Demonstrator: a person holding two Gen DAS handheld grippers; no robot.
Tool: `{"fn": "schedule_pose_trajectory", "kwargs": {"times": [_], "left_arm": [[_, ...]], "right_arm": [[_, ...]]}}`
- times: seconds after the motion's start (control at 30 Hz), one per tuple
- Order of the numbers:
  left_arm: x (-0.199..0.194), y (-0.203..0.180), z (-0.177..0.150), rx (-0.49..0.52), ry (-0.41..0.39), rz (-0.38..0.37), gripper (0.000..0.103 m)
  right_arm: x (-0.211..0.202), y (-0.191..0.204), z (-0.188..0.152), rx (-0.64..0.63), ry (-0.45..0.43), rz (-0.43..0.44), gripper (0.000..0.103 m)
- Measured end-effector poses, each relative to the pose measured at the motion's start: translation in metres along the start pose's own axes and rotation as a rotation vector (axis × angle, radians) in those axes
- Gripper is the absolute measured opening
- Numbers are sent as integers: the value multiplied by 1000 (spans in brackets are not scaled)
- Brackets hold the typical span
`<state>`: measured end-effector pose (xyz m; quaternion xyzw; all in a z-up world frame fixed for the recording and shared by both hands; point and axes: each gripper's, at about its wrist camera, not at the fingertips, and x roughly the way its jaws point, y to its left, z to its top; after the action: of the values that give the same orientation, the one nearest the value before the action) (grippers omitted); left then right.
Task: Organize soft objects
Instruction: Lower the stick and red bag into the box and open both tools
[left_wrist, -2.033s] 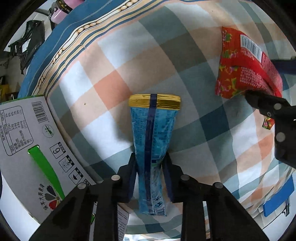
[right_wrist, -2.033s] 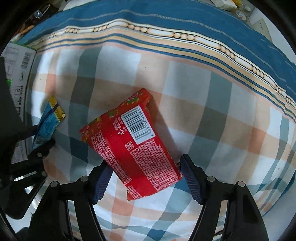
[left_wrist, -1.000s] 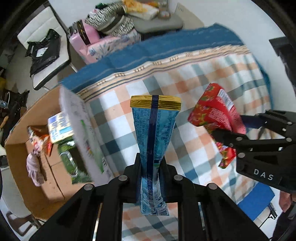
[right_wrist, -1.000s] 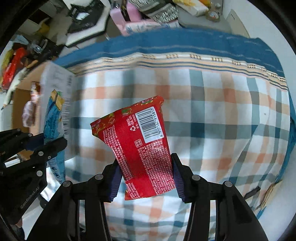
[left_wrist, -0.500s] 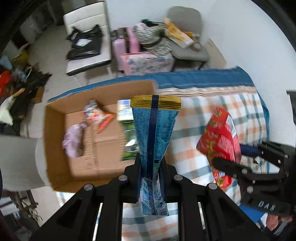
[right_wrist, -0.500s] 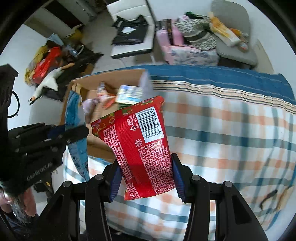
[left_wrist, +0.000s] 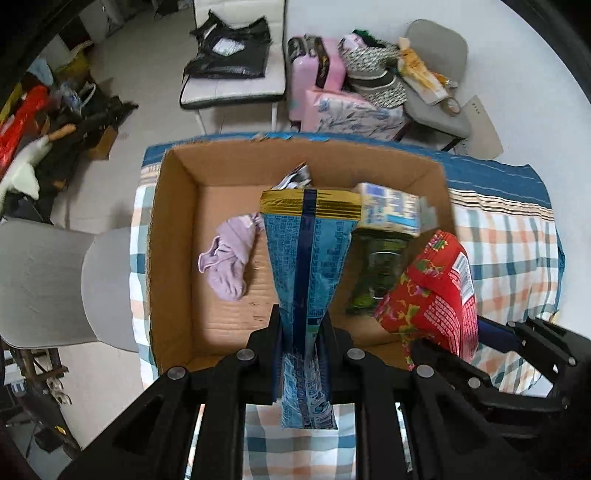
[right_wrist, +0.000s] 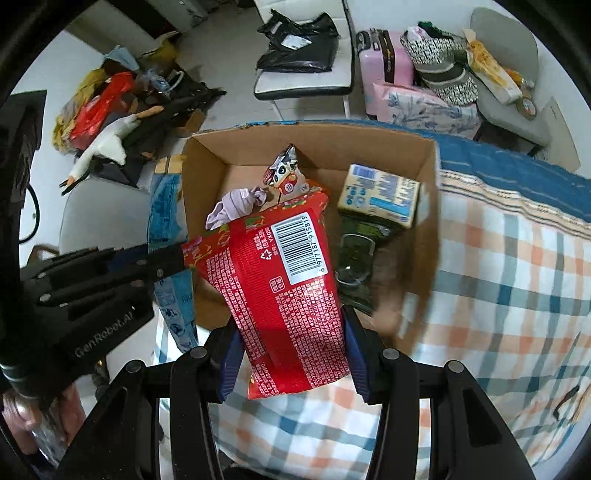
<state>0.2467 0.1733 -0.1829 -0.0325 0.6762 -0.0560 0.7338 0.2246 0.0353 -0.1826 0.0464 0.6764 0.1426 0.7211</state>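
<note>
My left gripper (left_wrist: 301, 332) is shut on a tall blue snack bag with a gold top (left_wrist: 308, 258) and holds it over the near edge of an open cardboard box (left_wrist: 173, 236). My right gripper (right_wrist: 290, 354) is shut on a red snack bag with a barcode (right_wrist: 280, 291), held above the same box (right_wrist: 424, 192). The red bag also shows in the left wrist view (left_wrist: 432, 295). The blue bag (right_wrist: 166, 221) and left gripper (right_wrist: 162, 262) show at the left of the right wrist view.
The box lies on a plaid bedspread (left_wrist: 517, 243) and holds a lilac cloth (left_wrist: 229, 254), a pale carton (right_wrist: 380, 195), a dark green packet (right_wrist: 354, 258) and a small printed snack bag (right_wrist: 284, 177). Chairs (left_wrist: 236, 74), a pink suitcase (right_wrist: 384, 62) and floor clutter lie beyond.
Both grippers closed on their bags, lifted them off the bedspread and carried them left; the open box has come under them.
</note>
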Motion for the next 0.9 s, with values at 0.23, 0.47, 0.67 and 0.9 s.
{"fn": "schedule_pose_trajectory", "kwargs": {"times": [0.23, 0.47, 0.67, 0.9], "left_arm": [[52, 25, 18, -33, 100, -42, 14], [81, 35, 28, -46, 150, -58, 14], [88, 38, 34, -71, 168, -54, 17], [82, 38, 32, -66, 147, 3, 30]], "right_arm": [[57, 5, 22, 54, 60, -46, 52], [93, 6, 33, 76, 100, -77, 52], [106, 2, 40, 111, 104, -82, 53], [101, 1, 45, 104, 98, -101, 69]]}}
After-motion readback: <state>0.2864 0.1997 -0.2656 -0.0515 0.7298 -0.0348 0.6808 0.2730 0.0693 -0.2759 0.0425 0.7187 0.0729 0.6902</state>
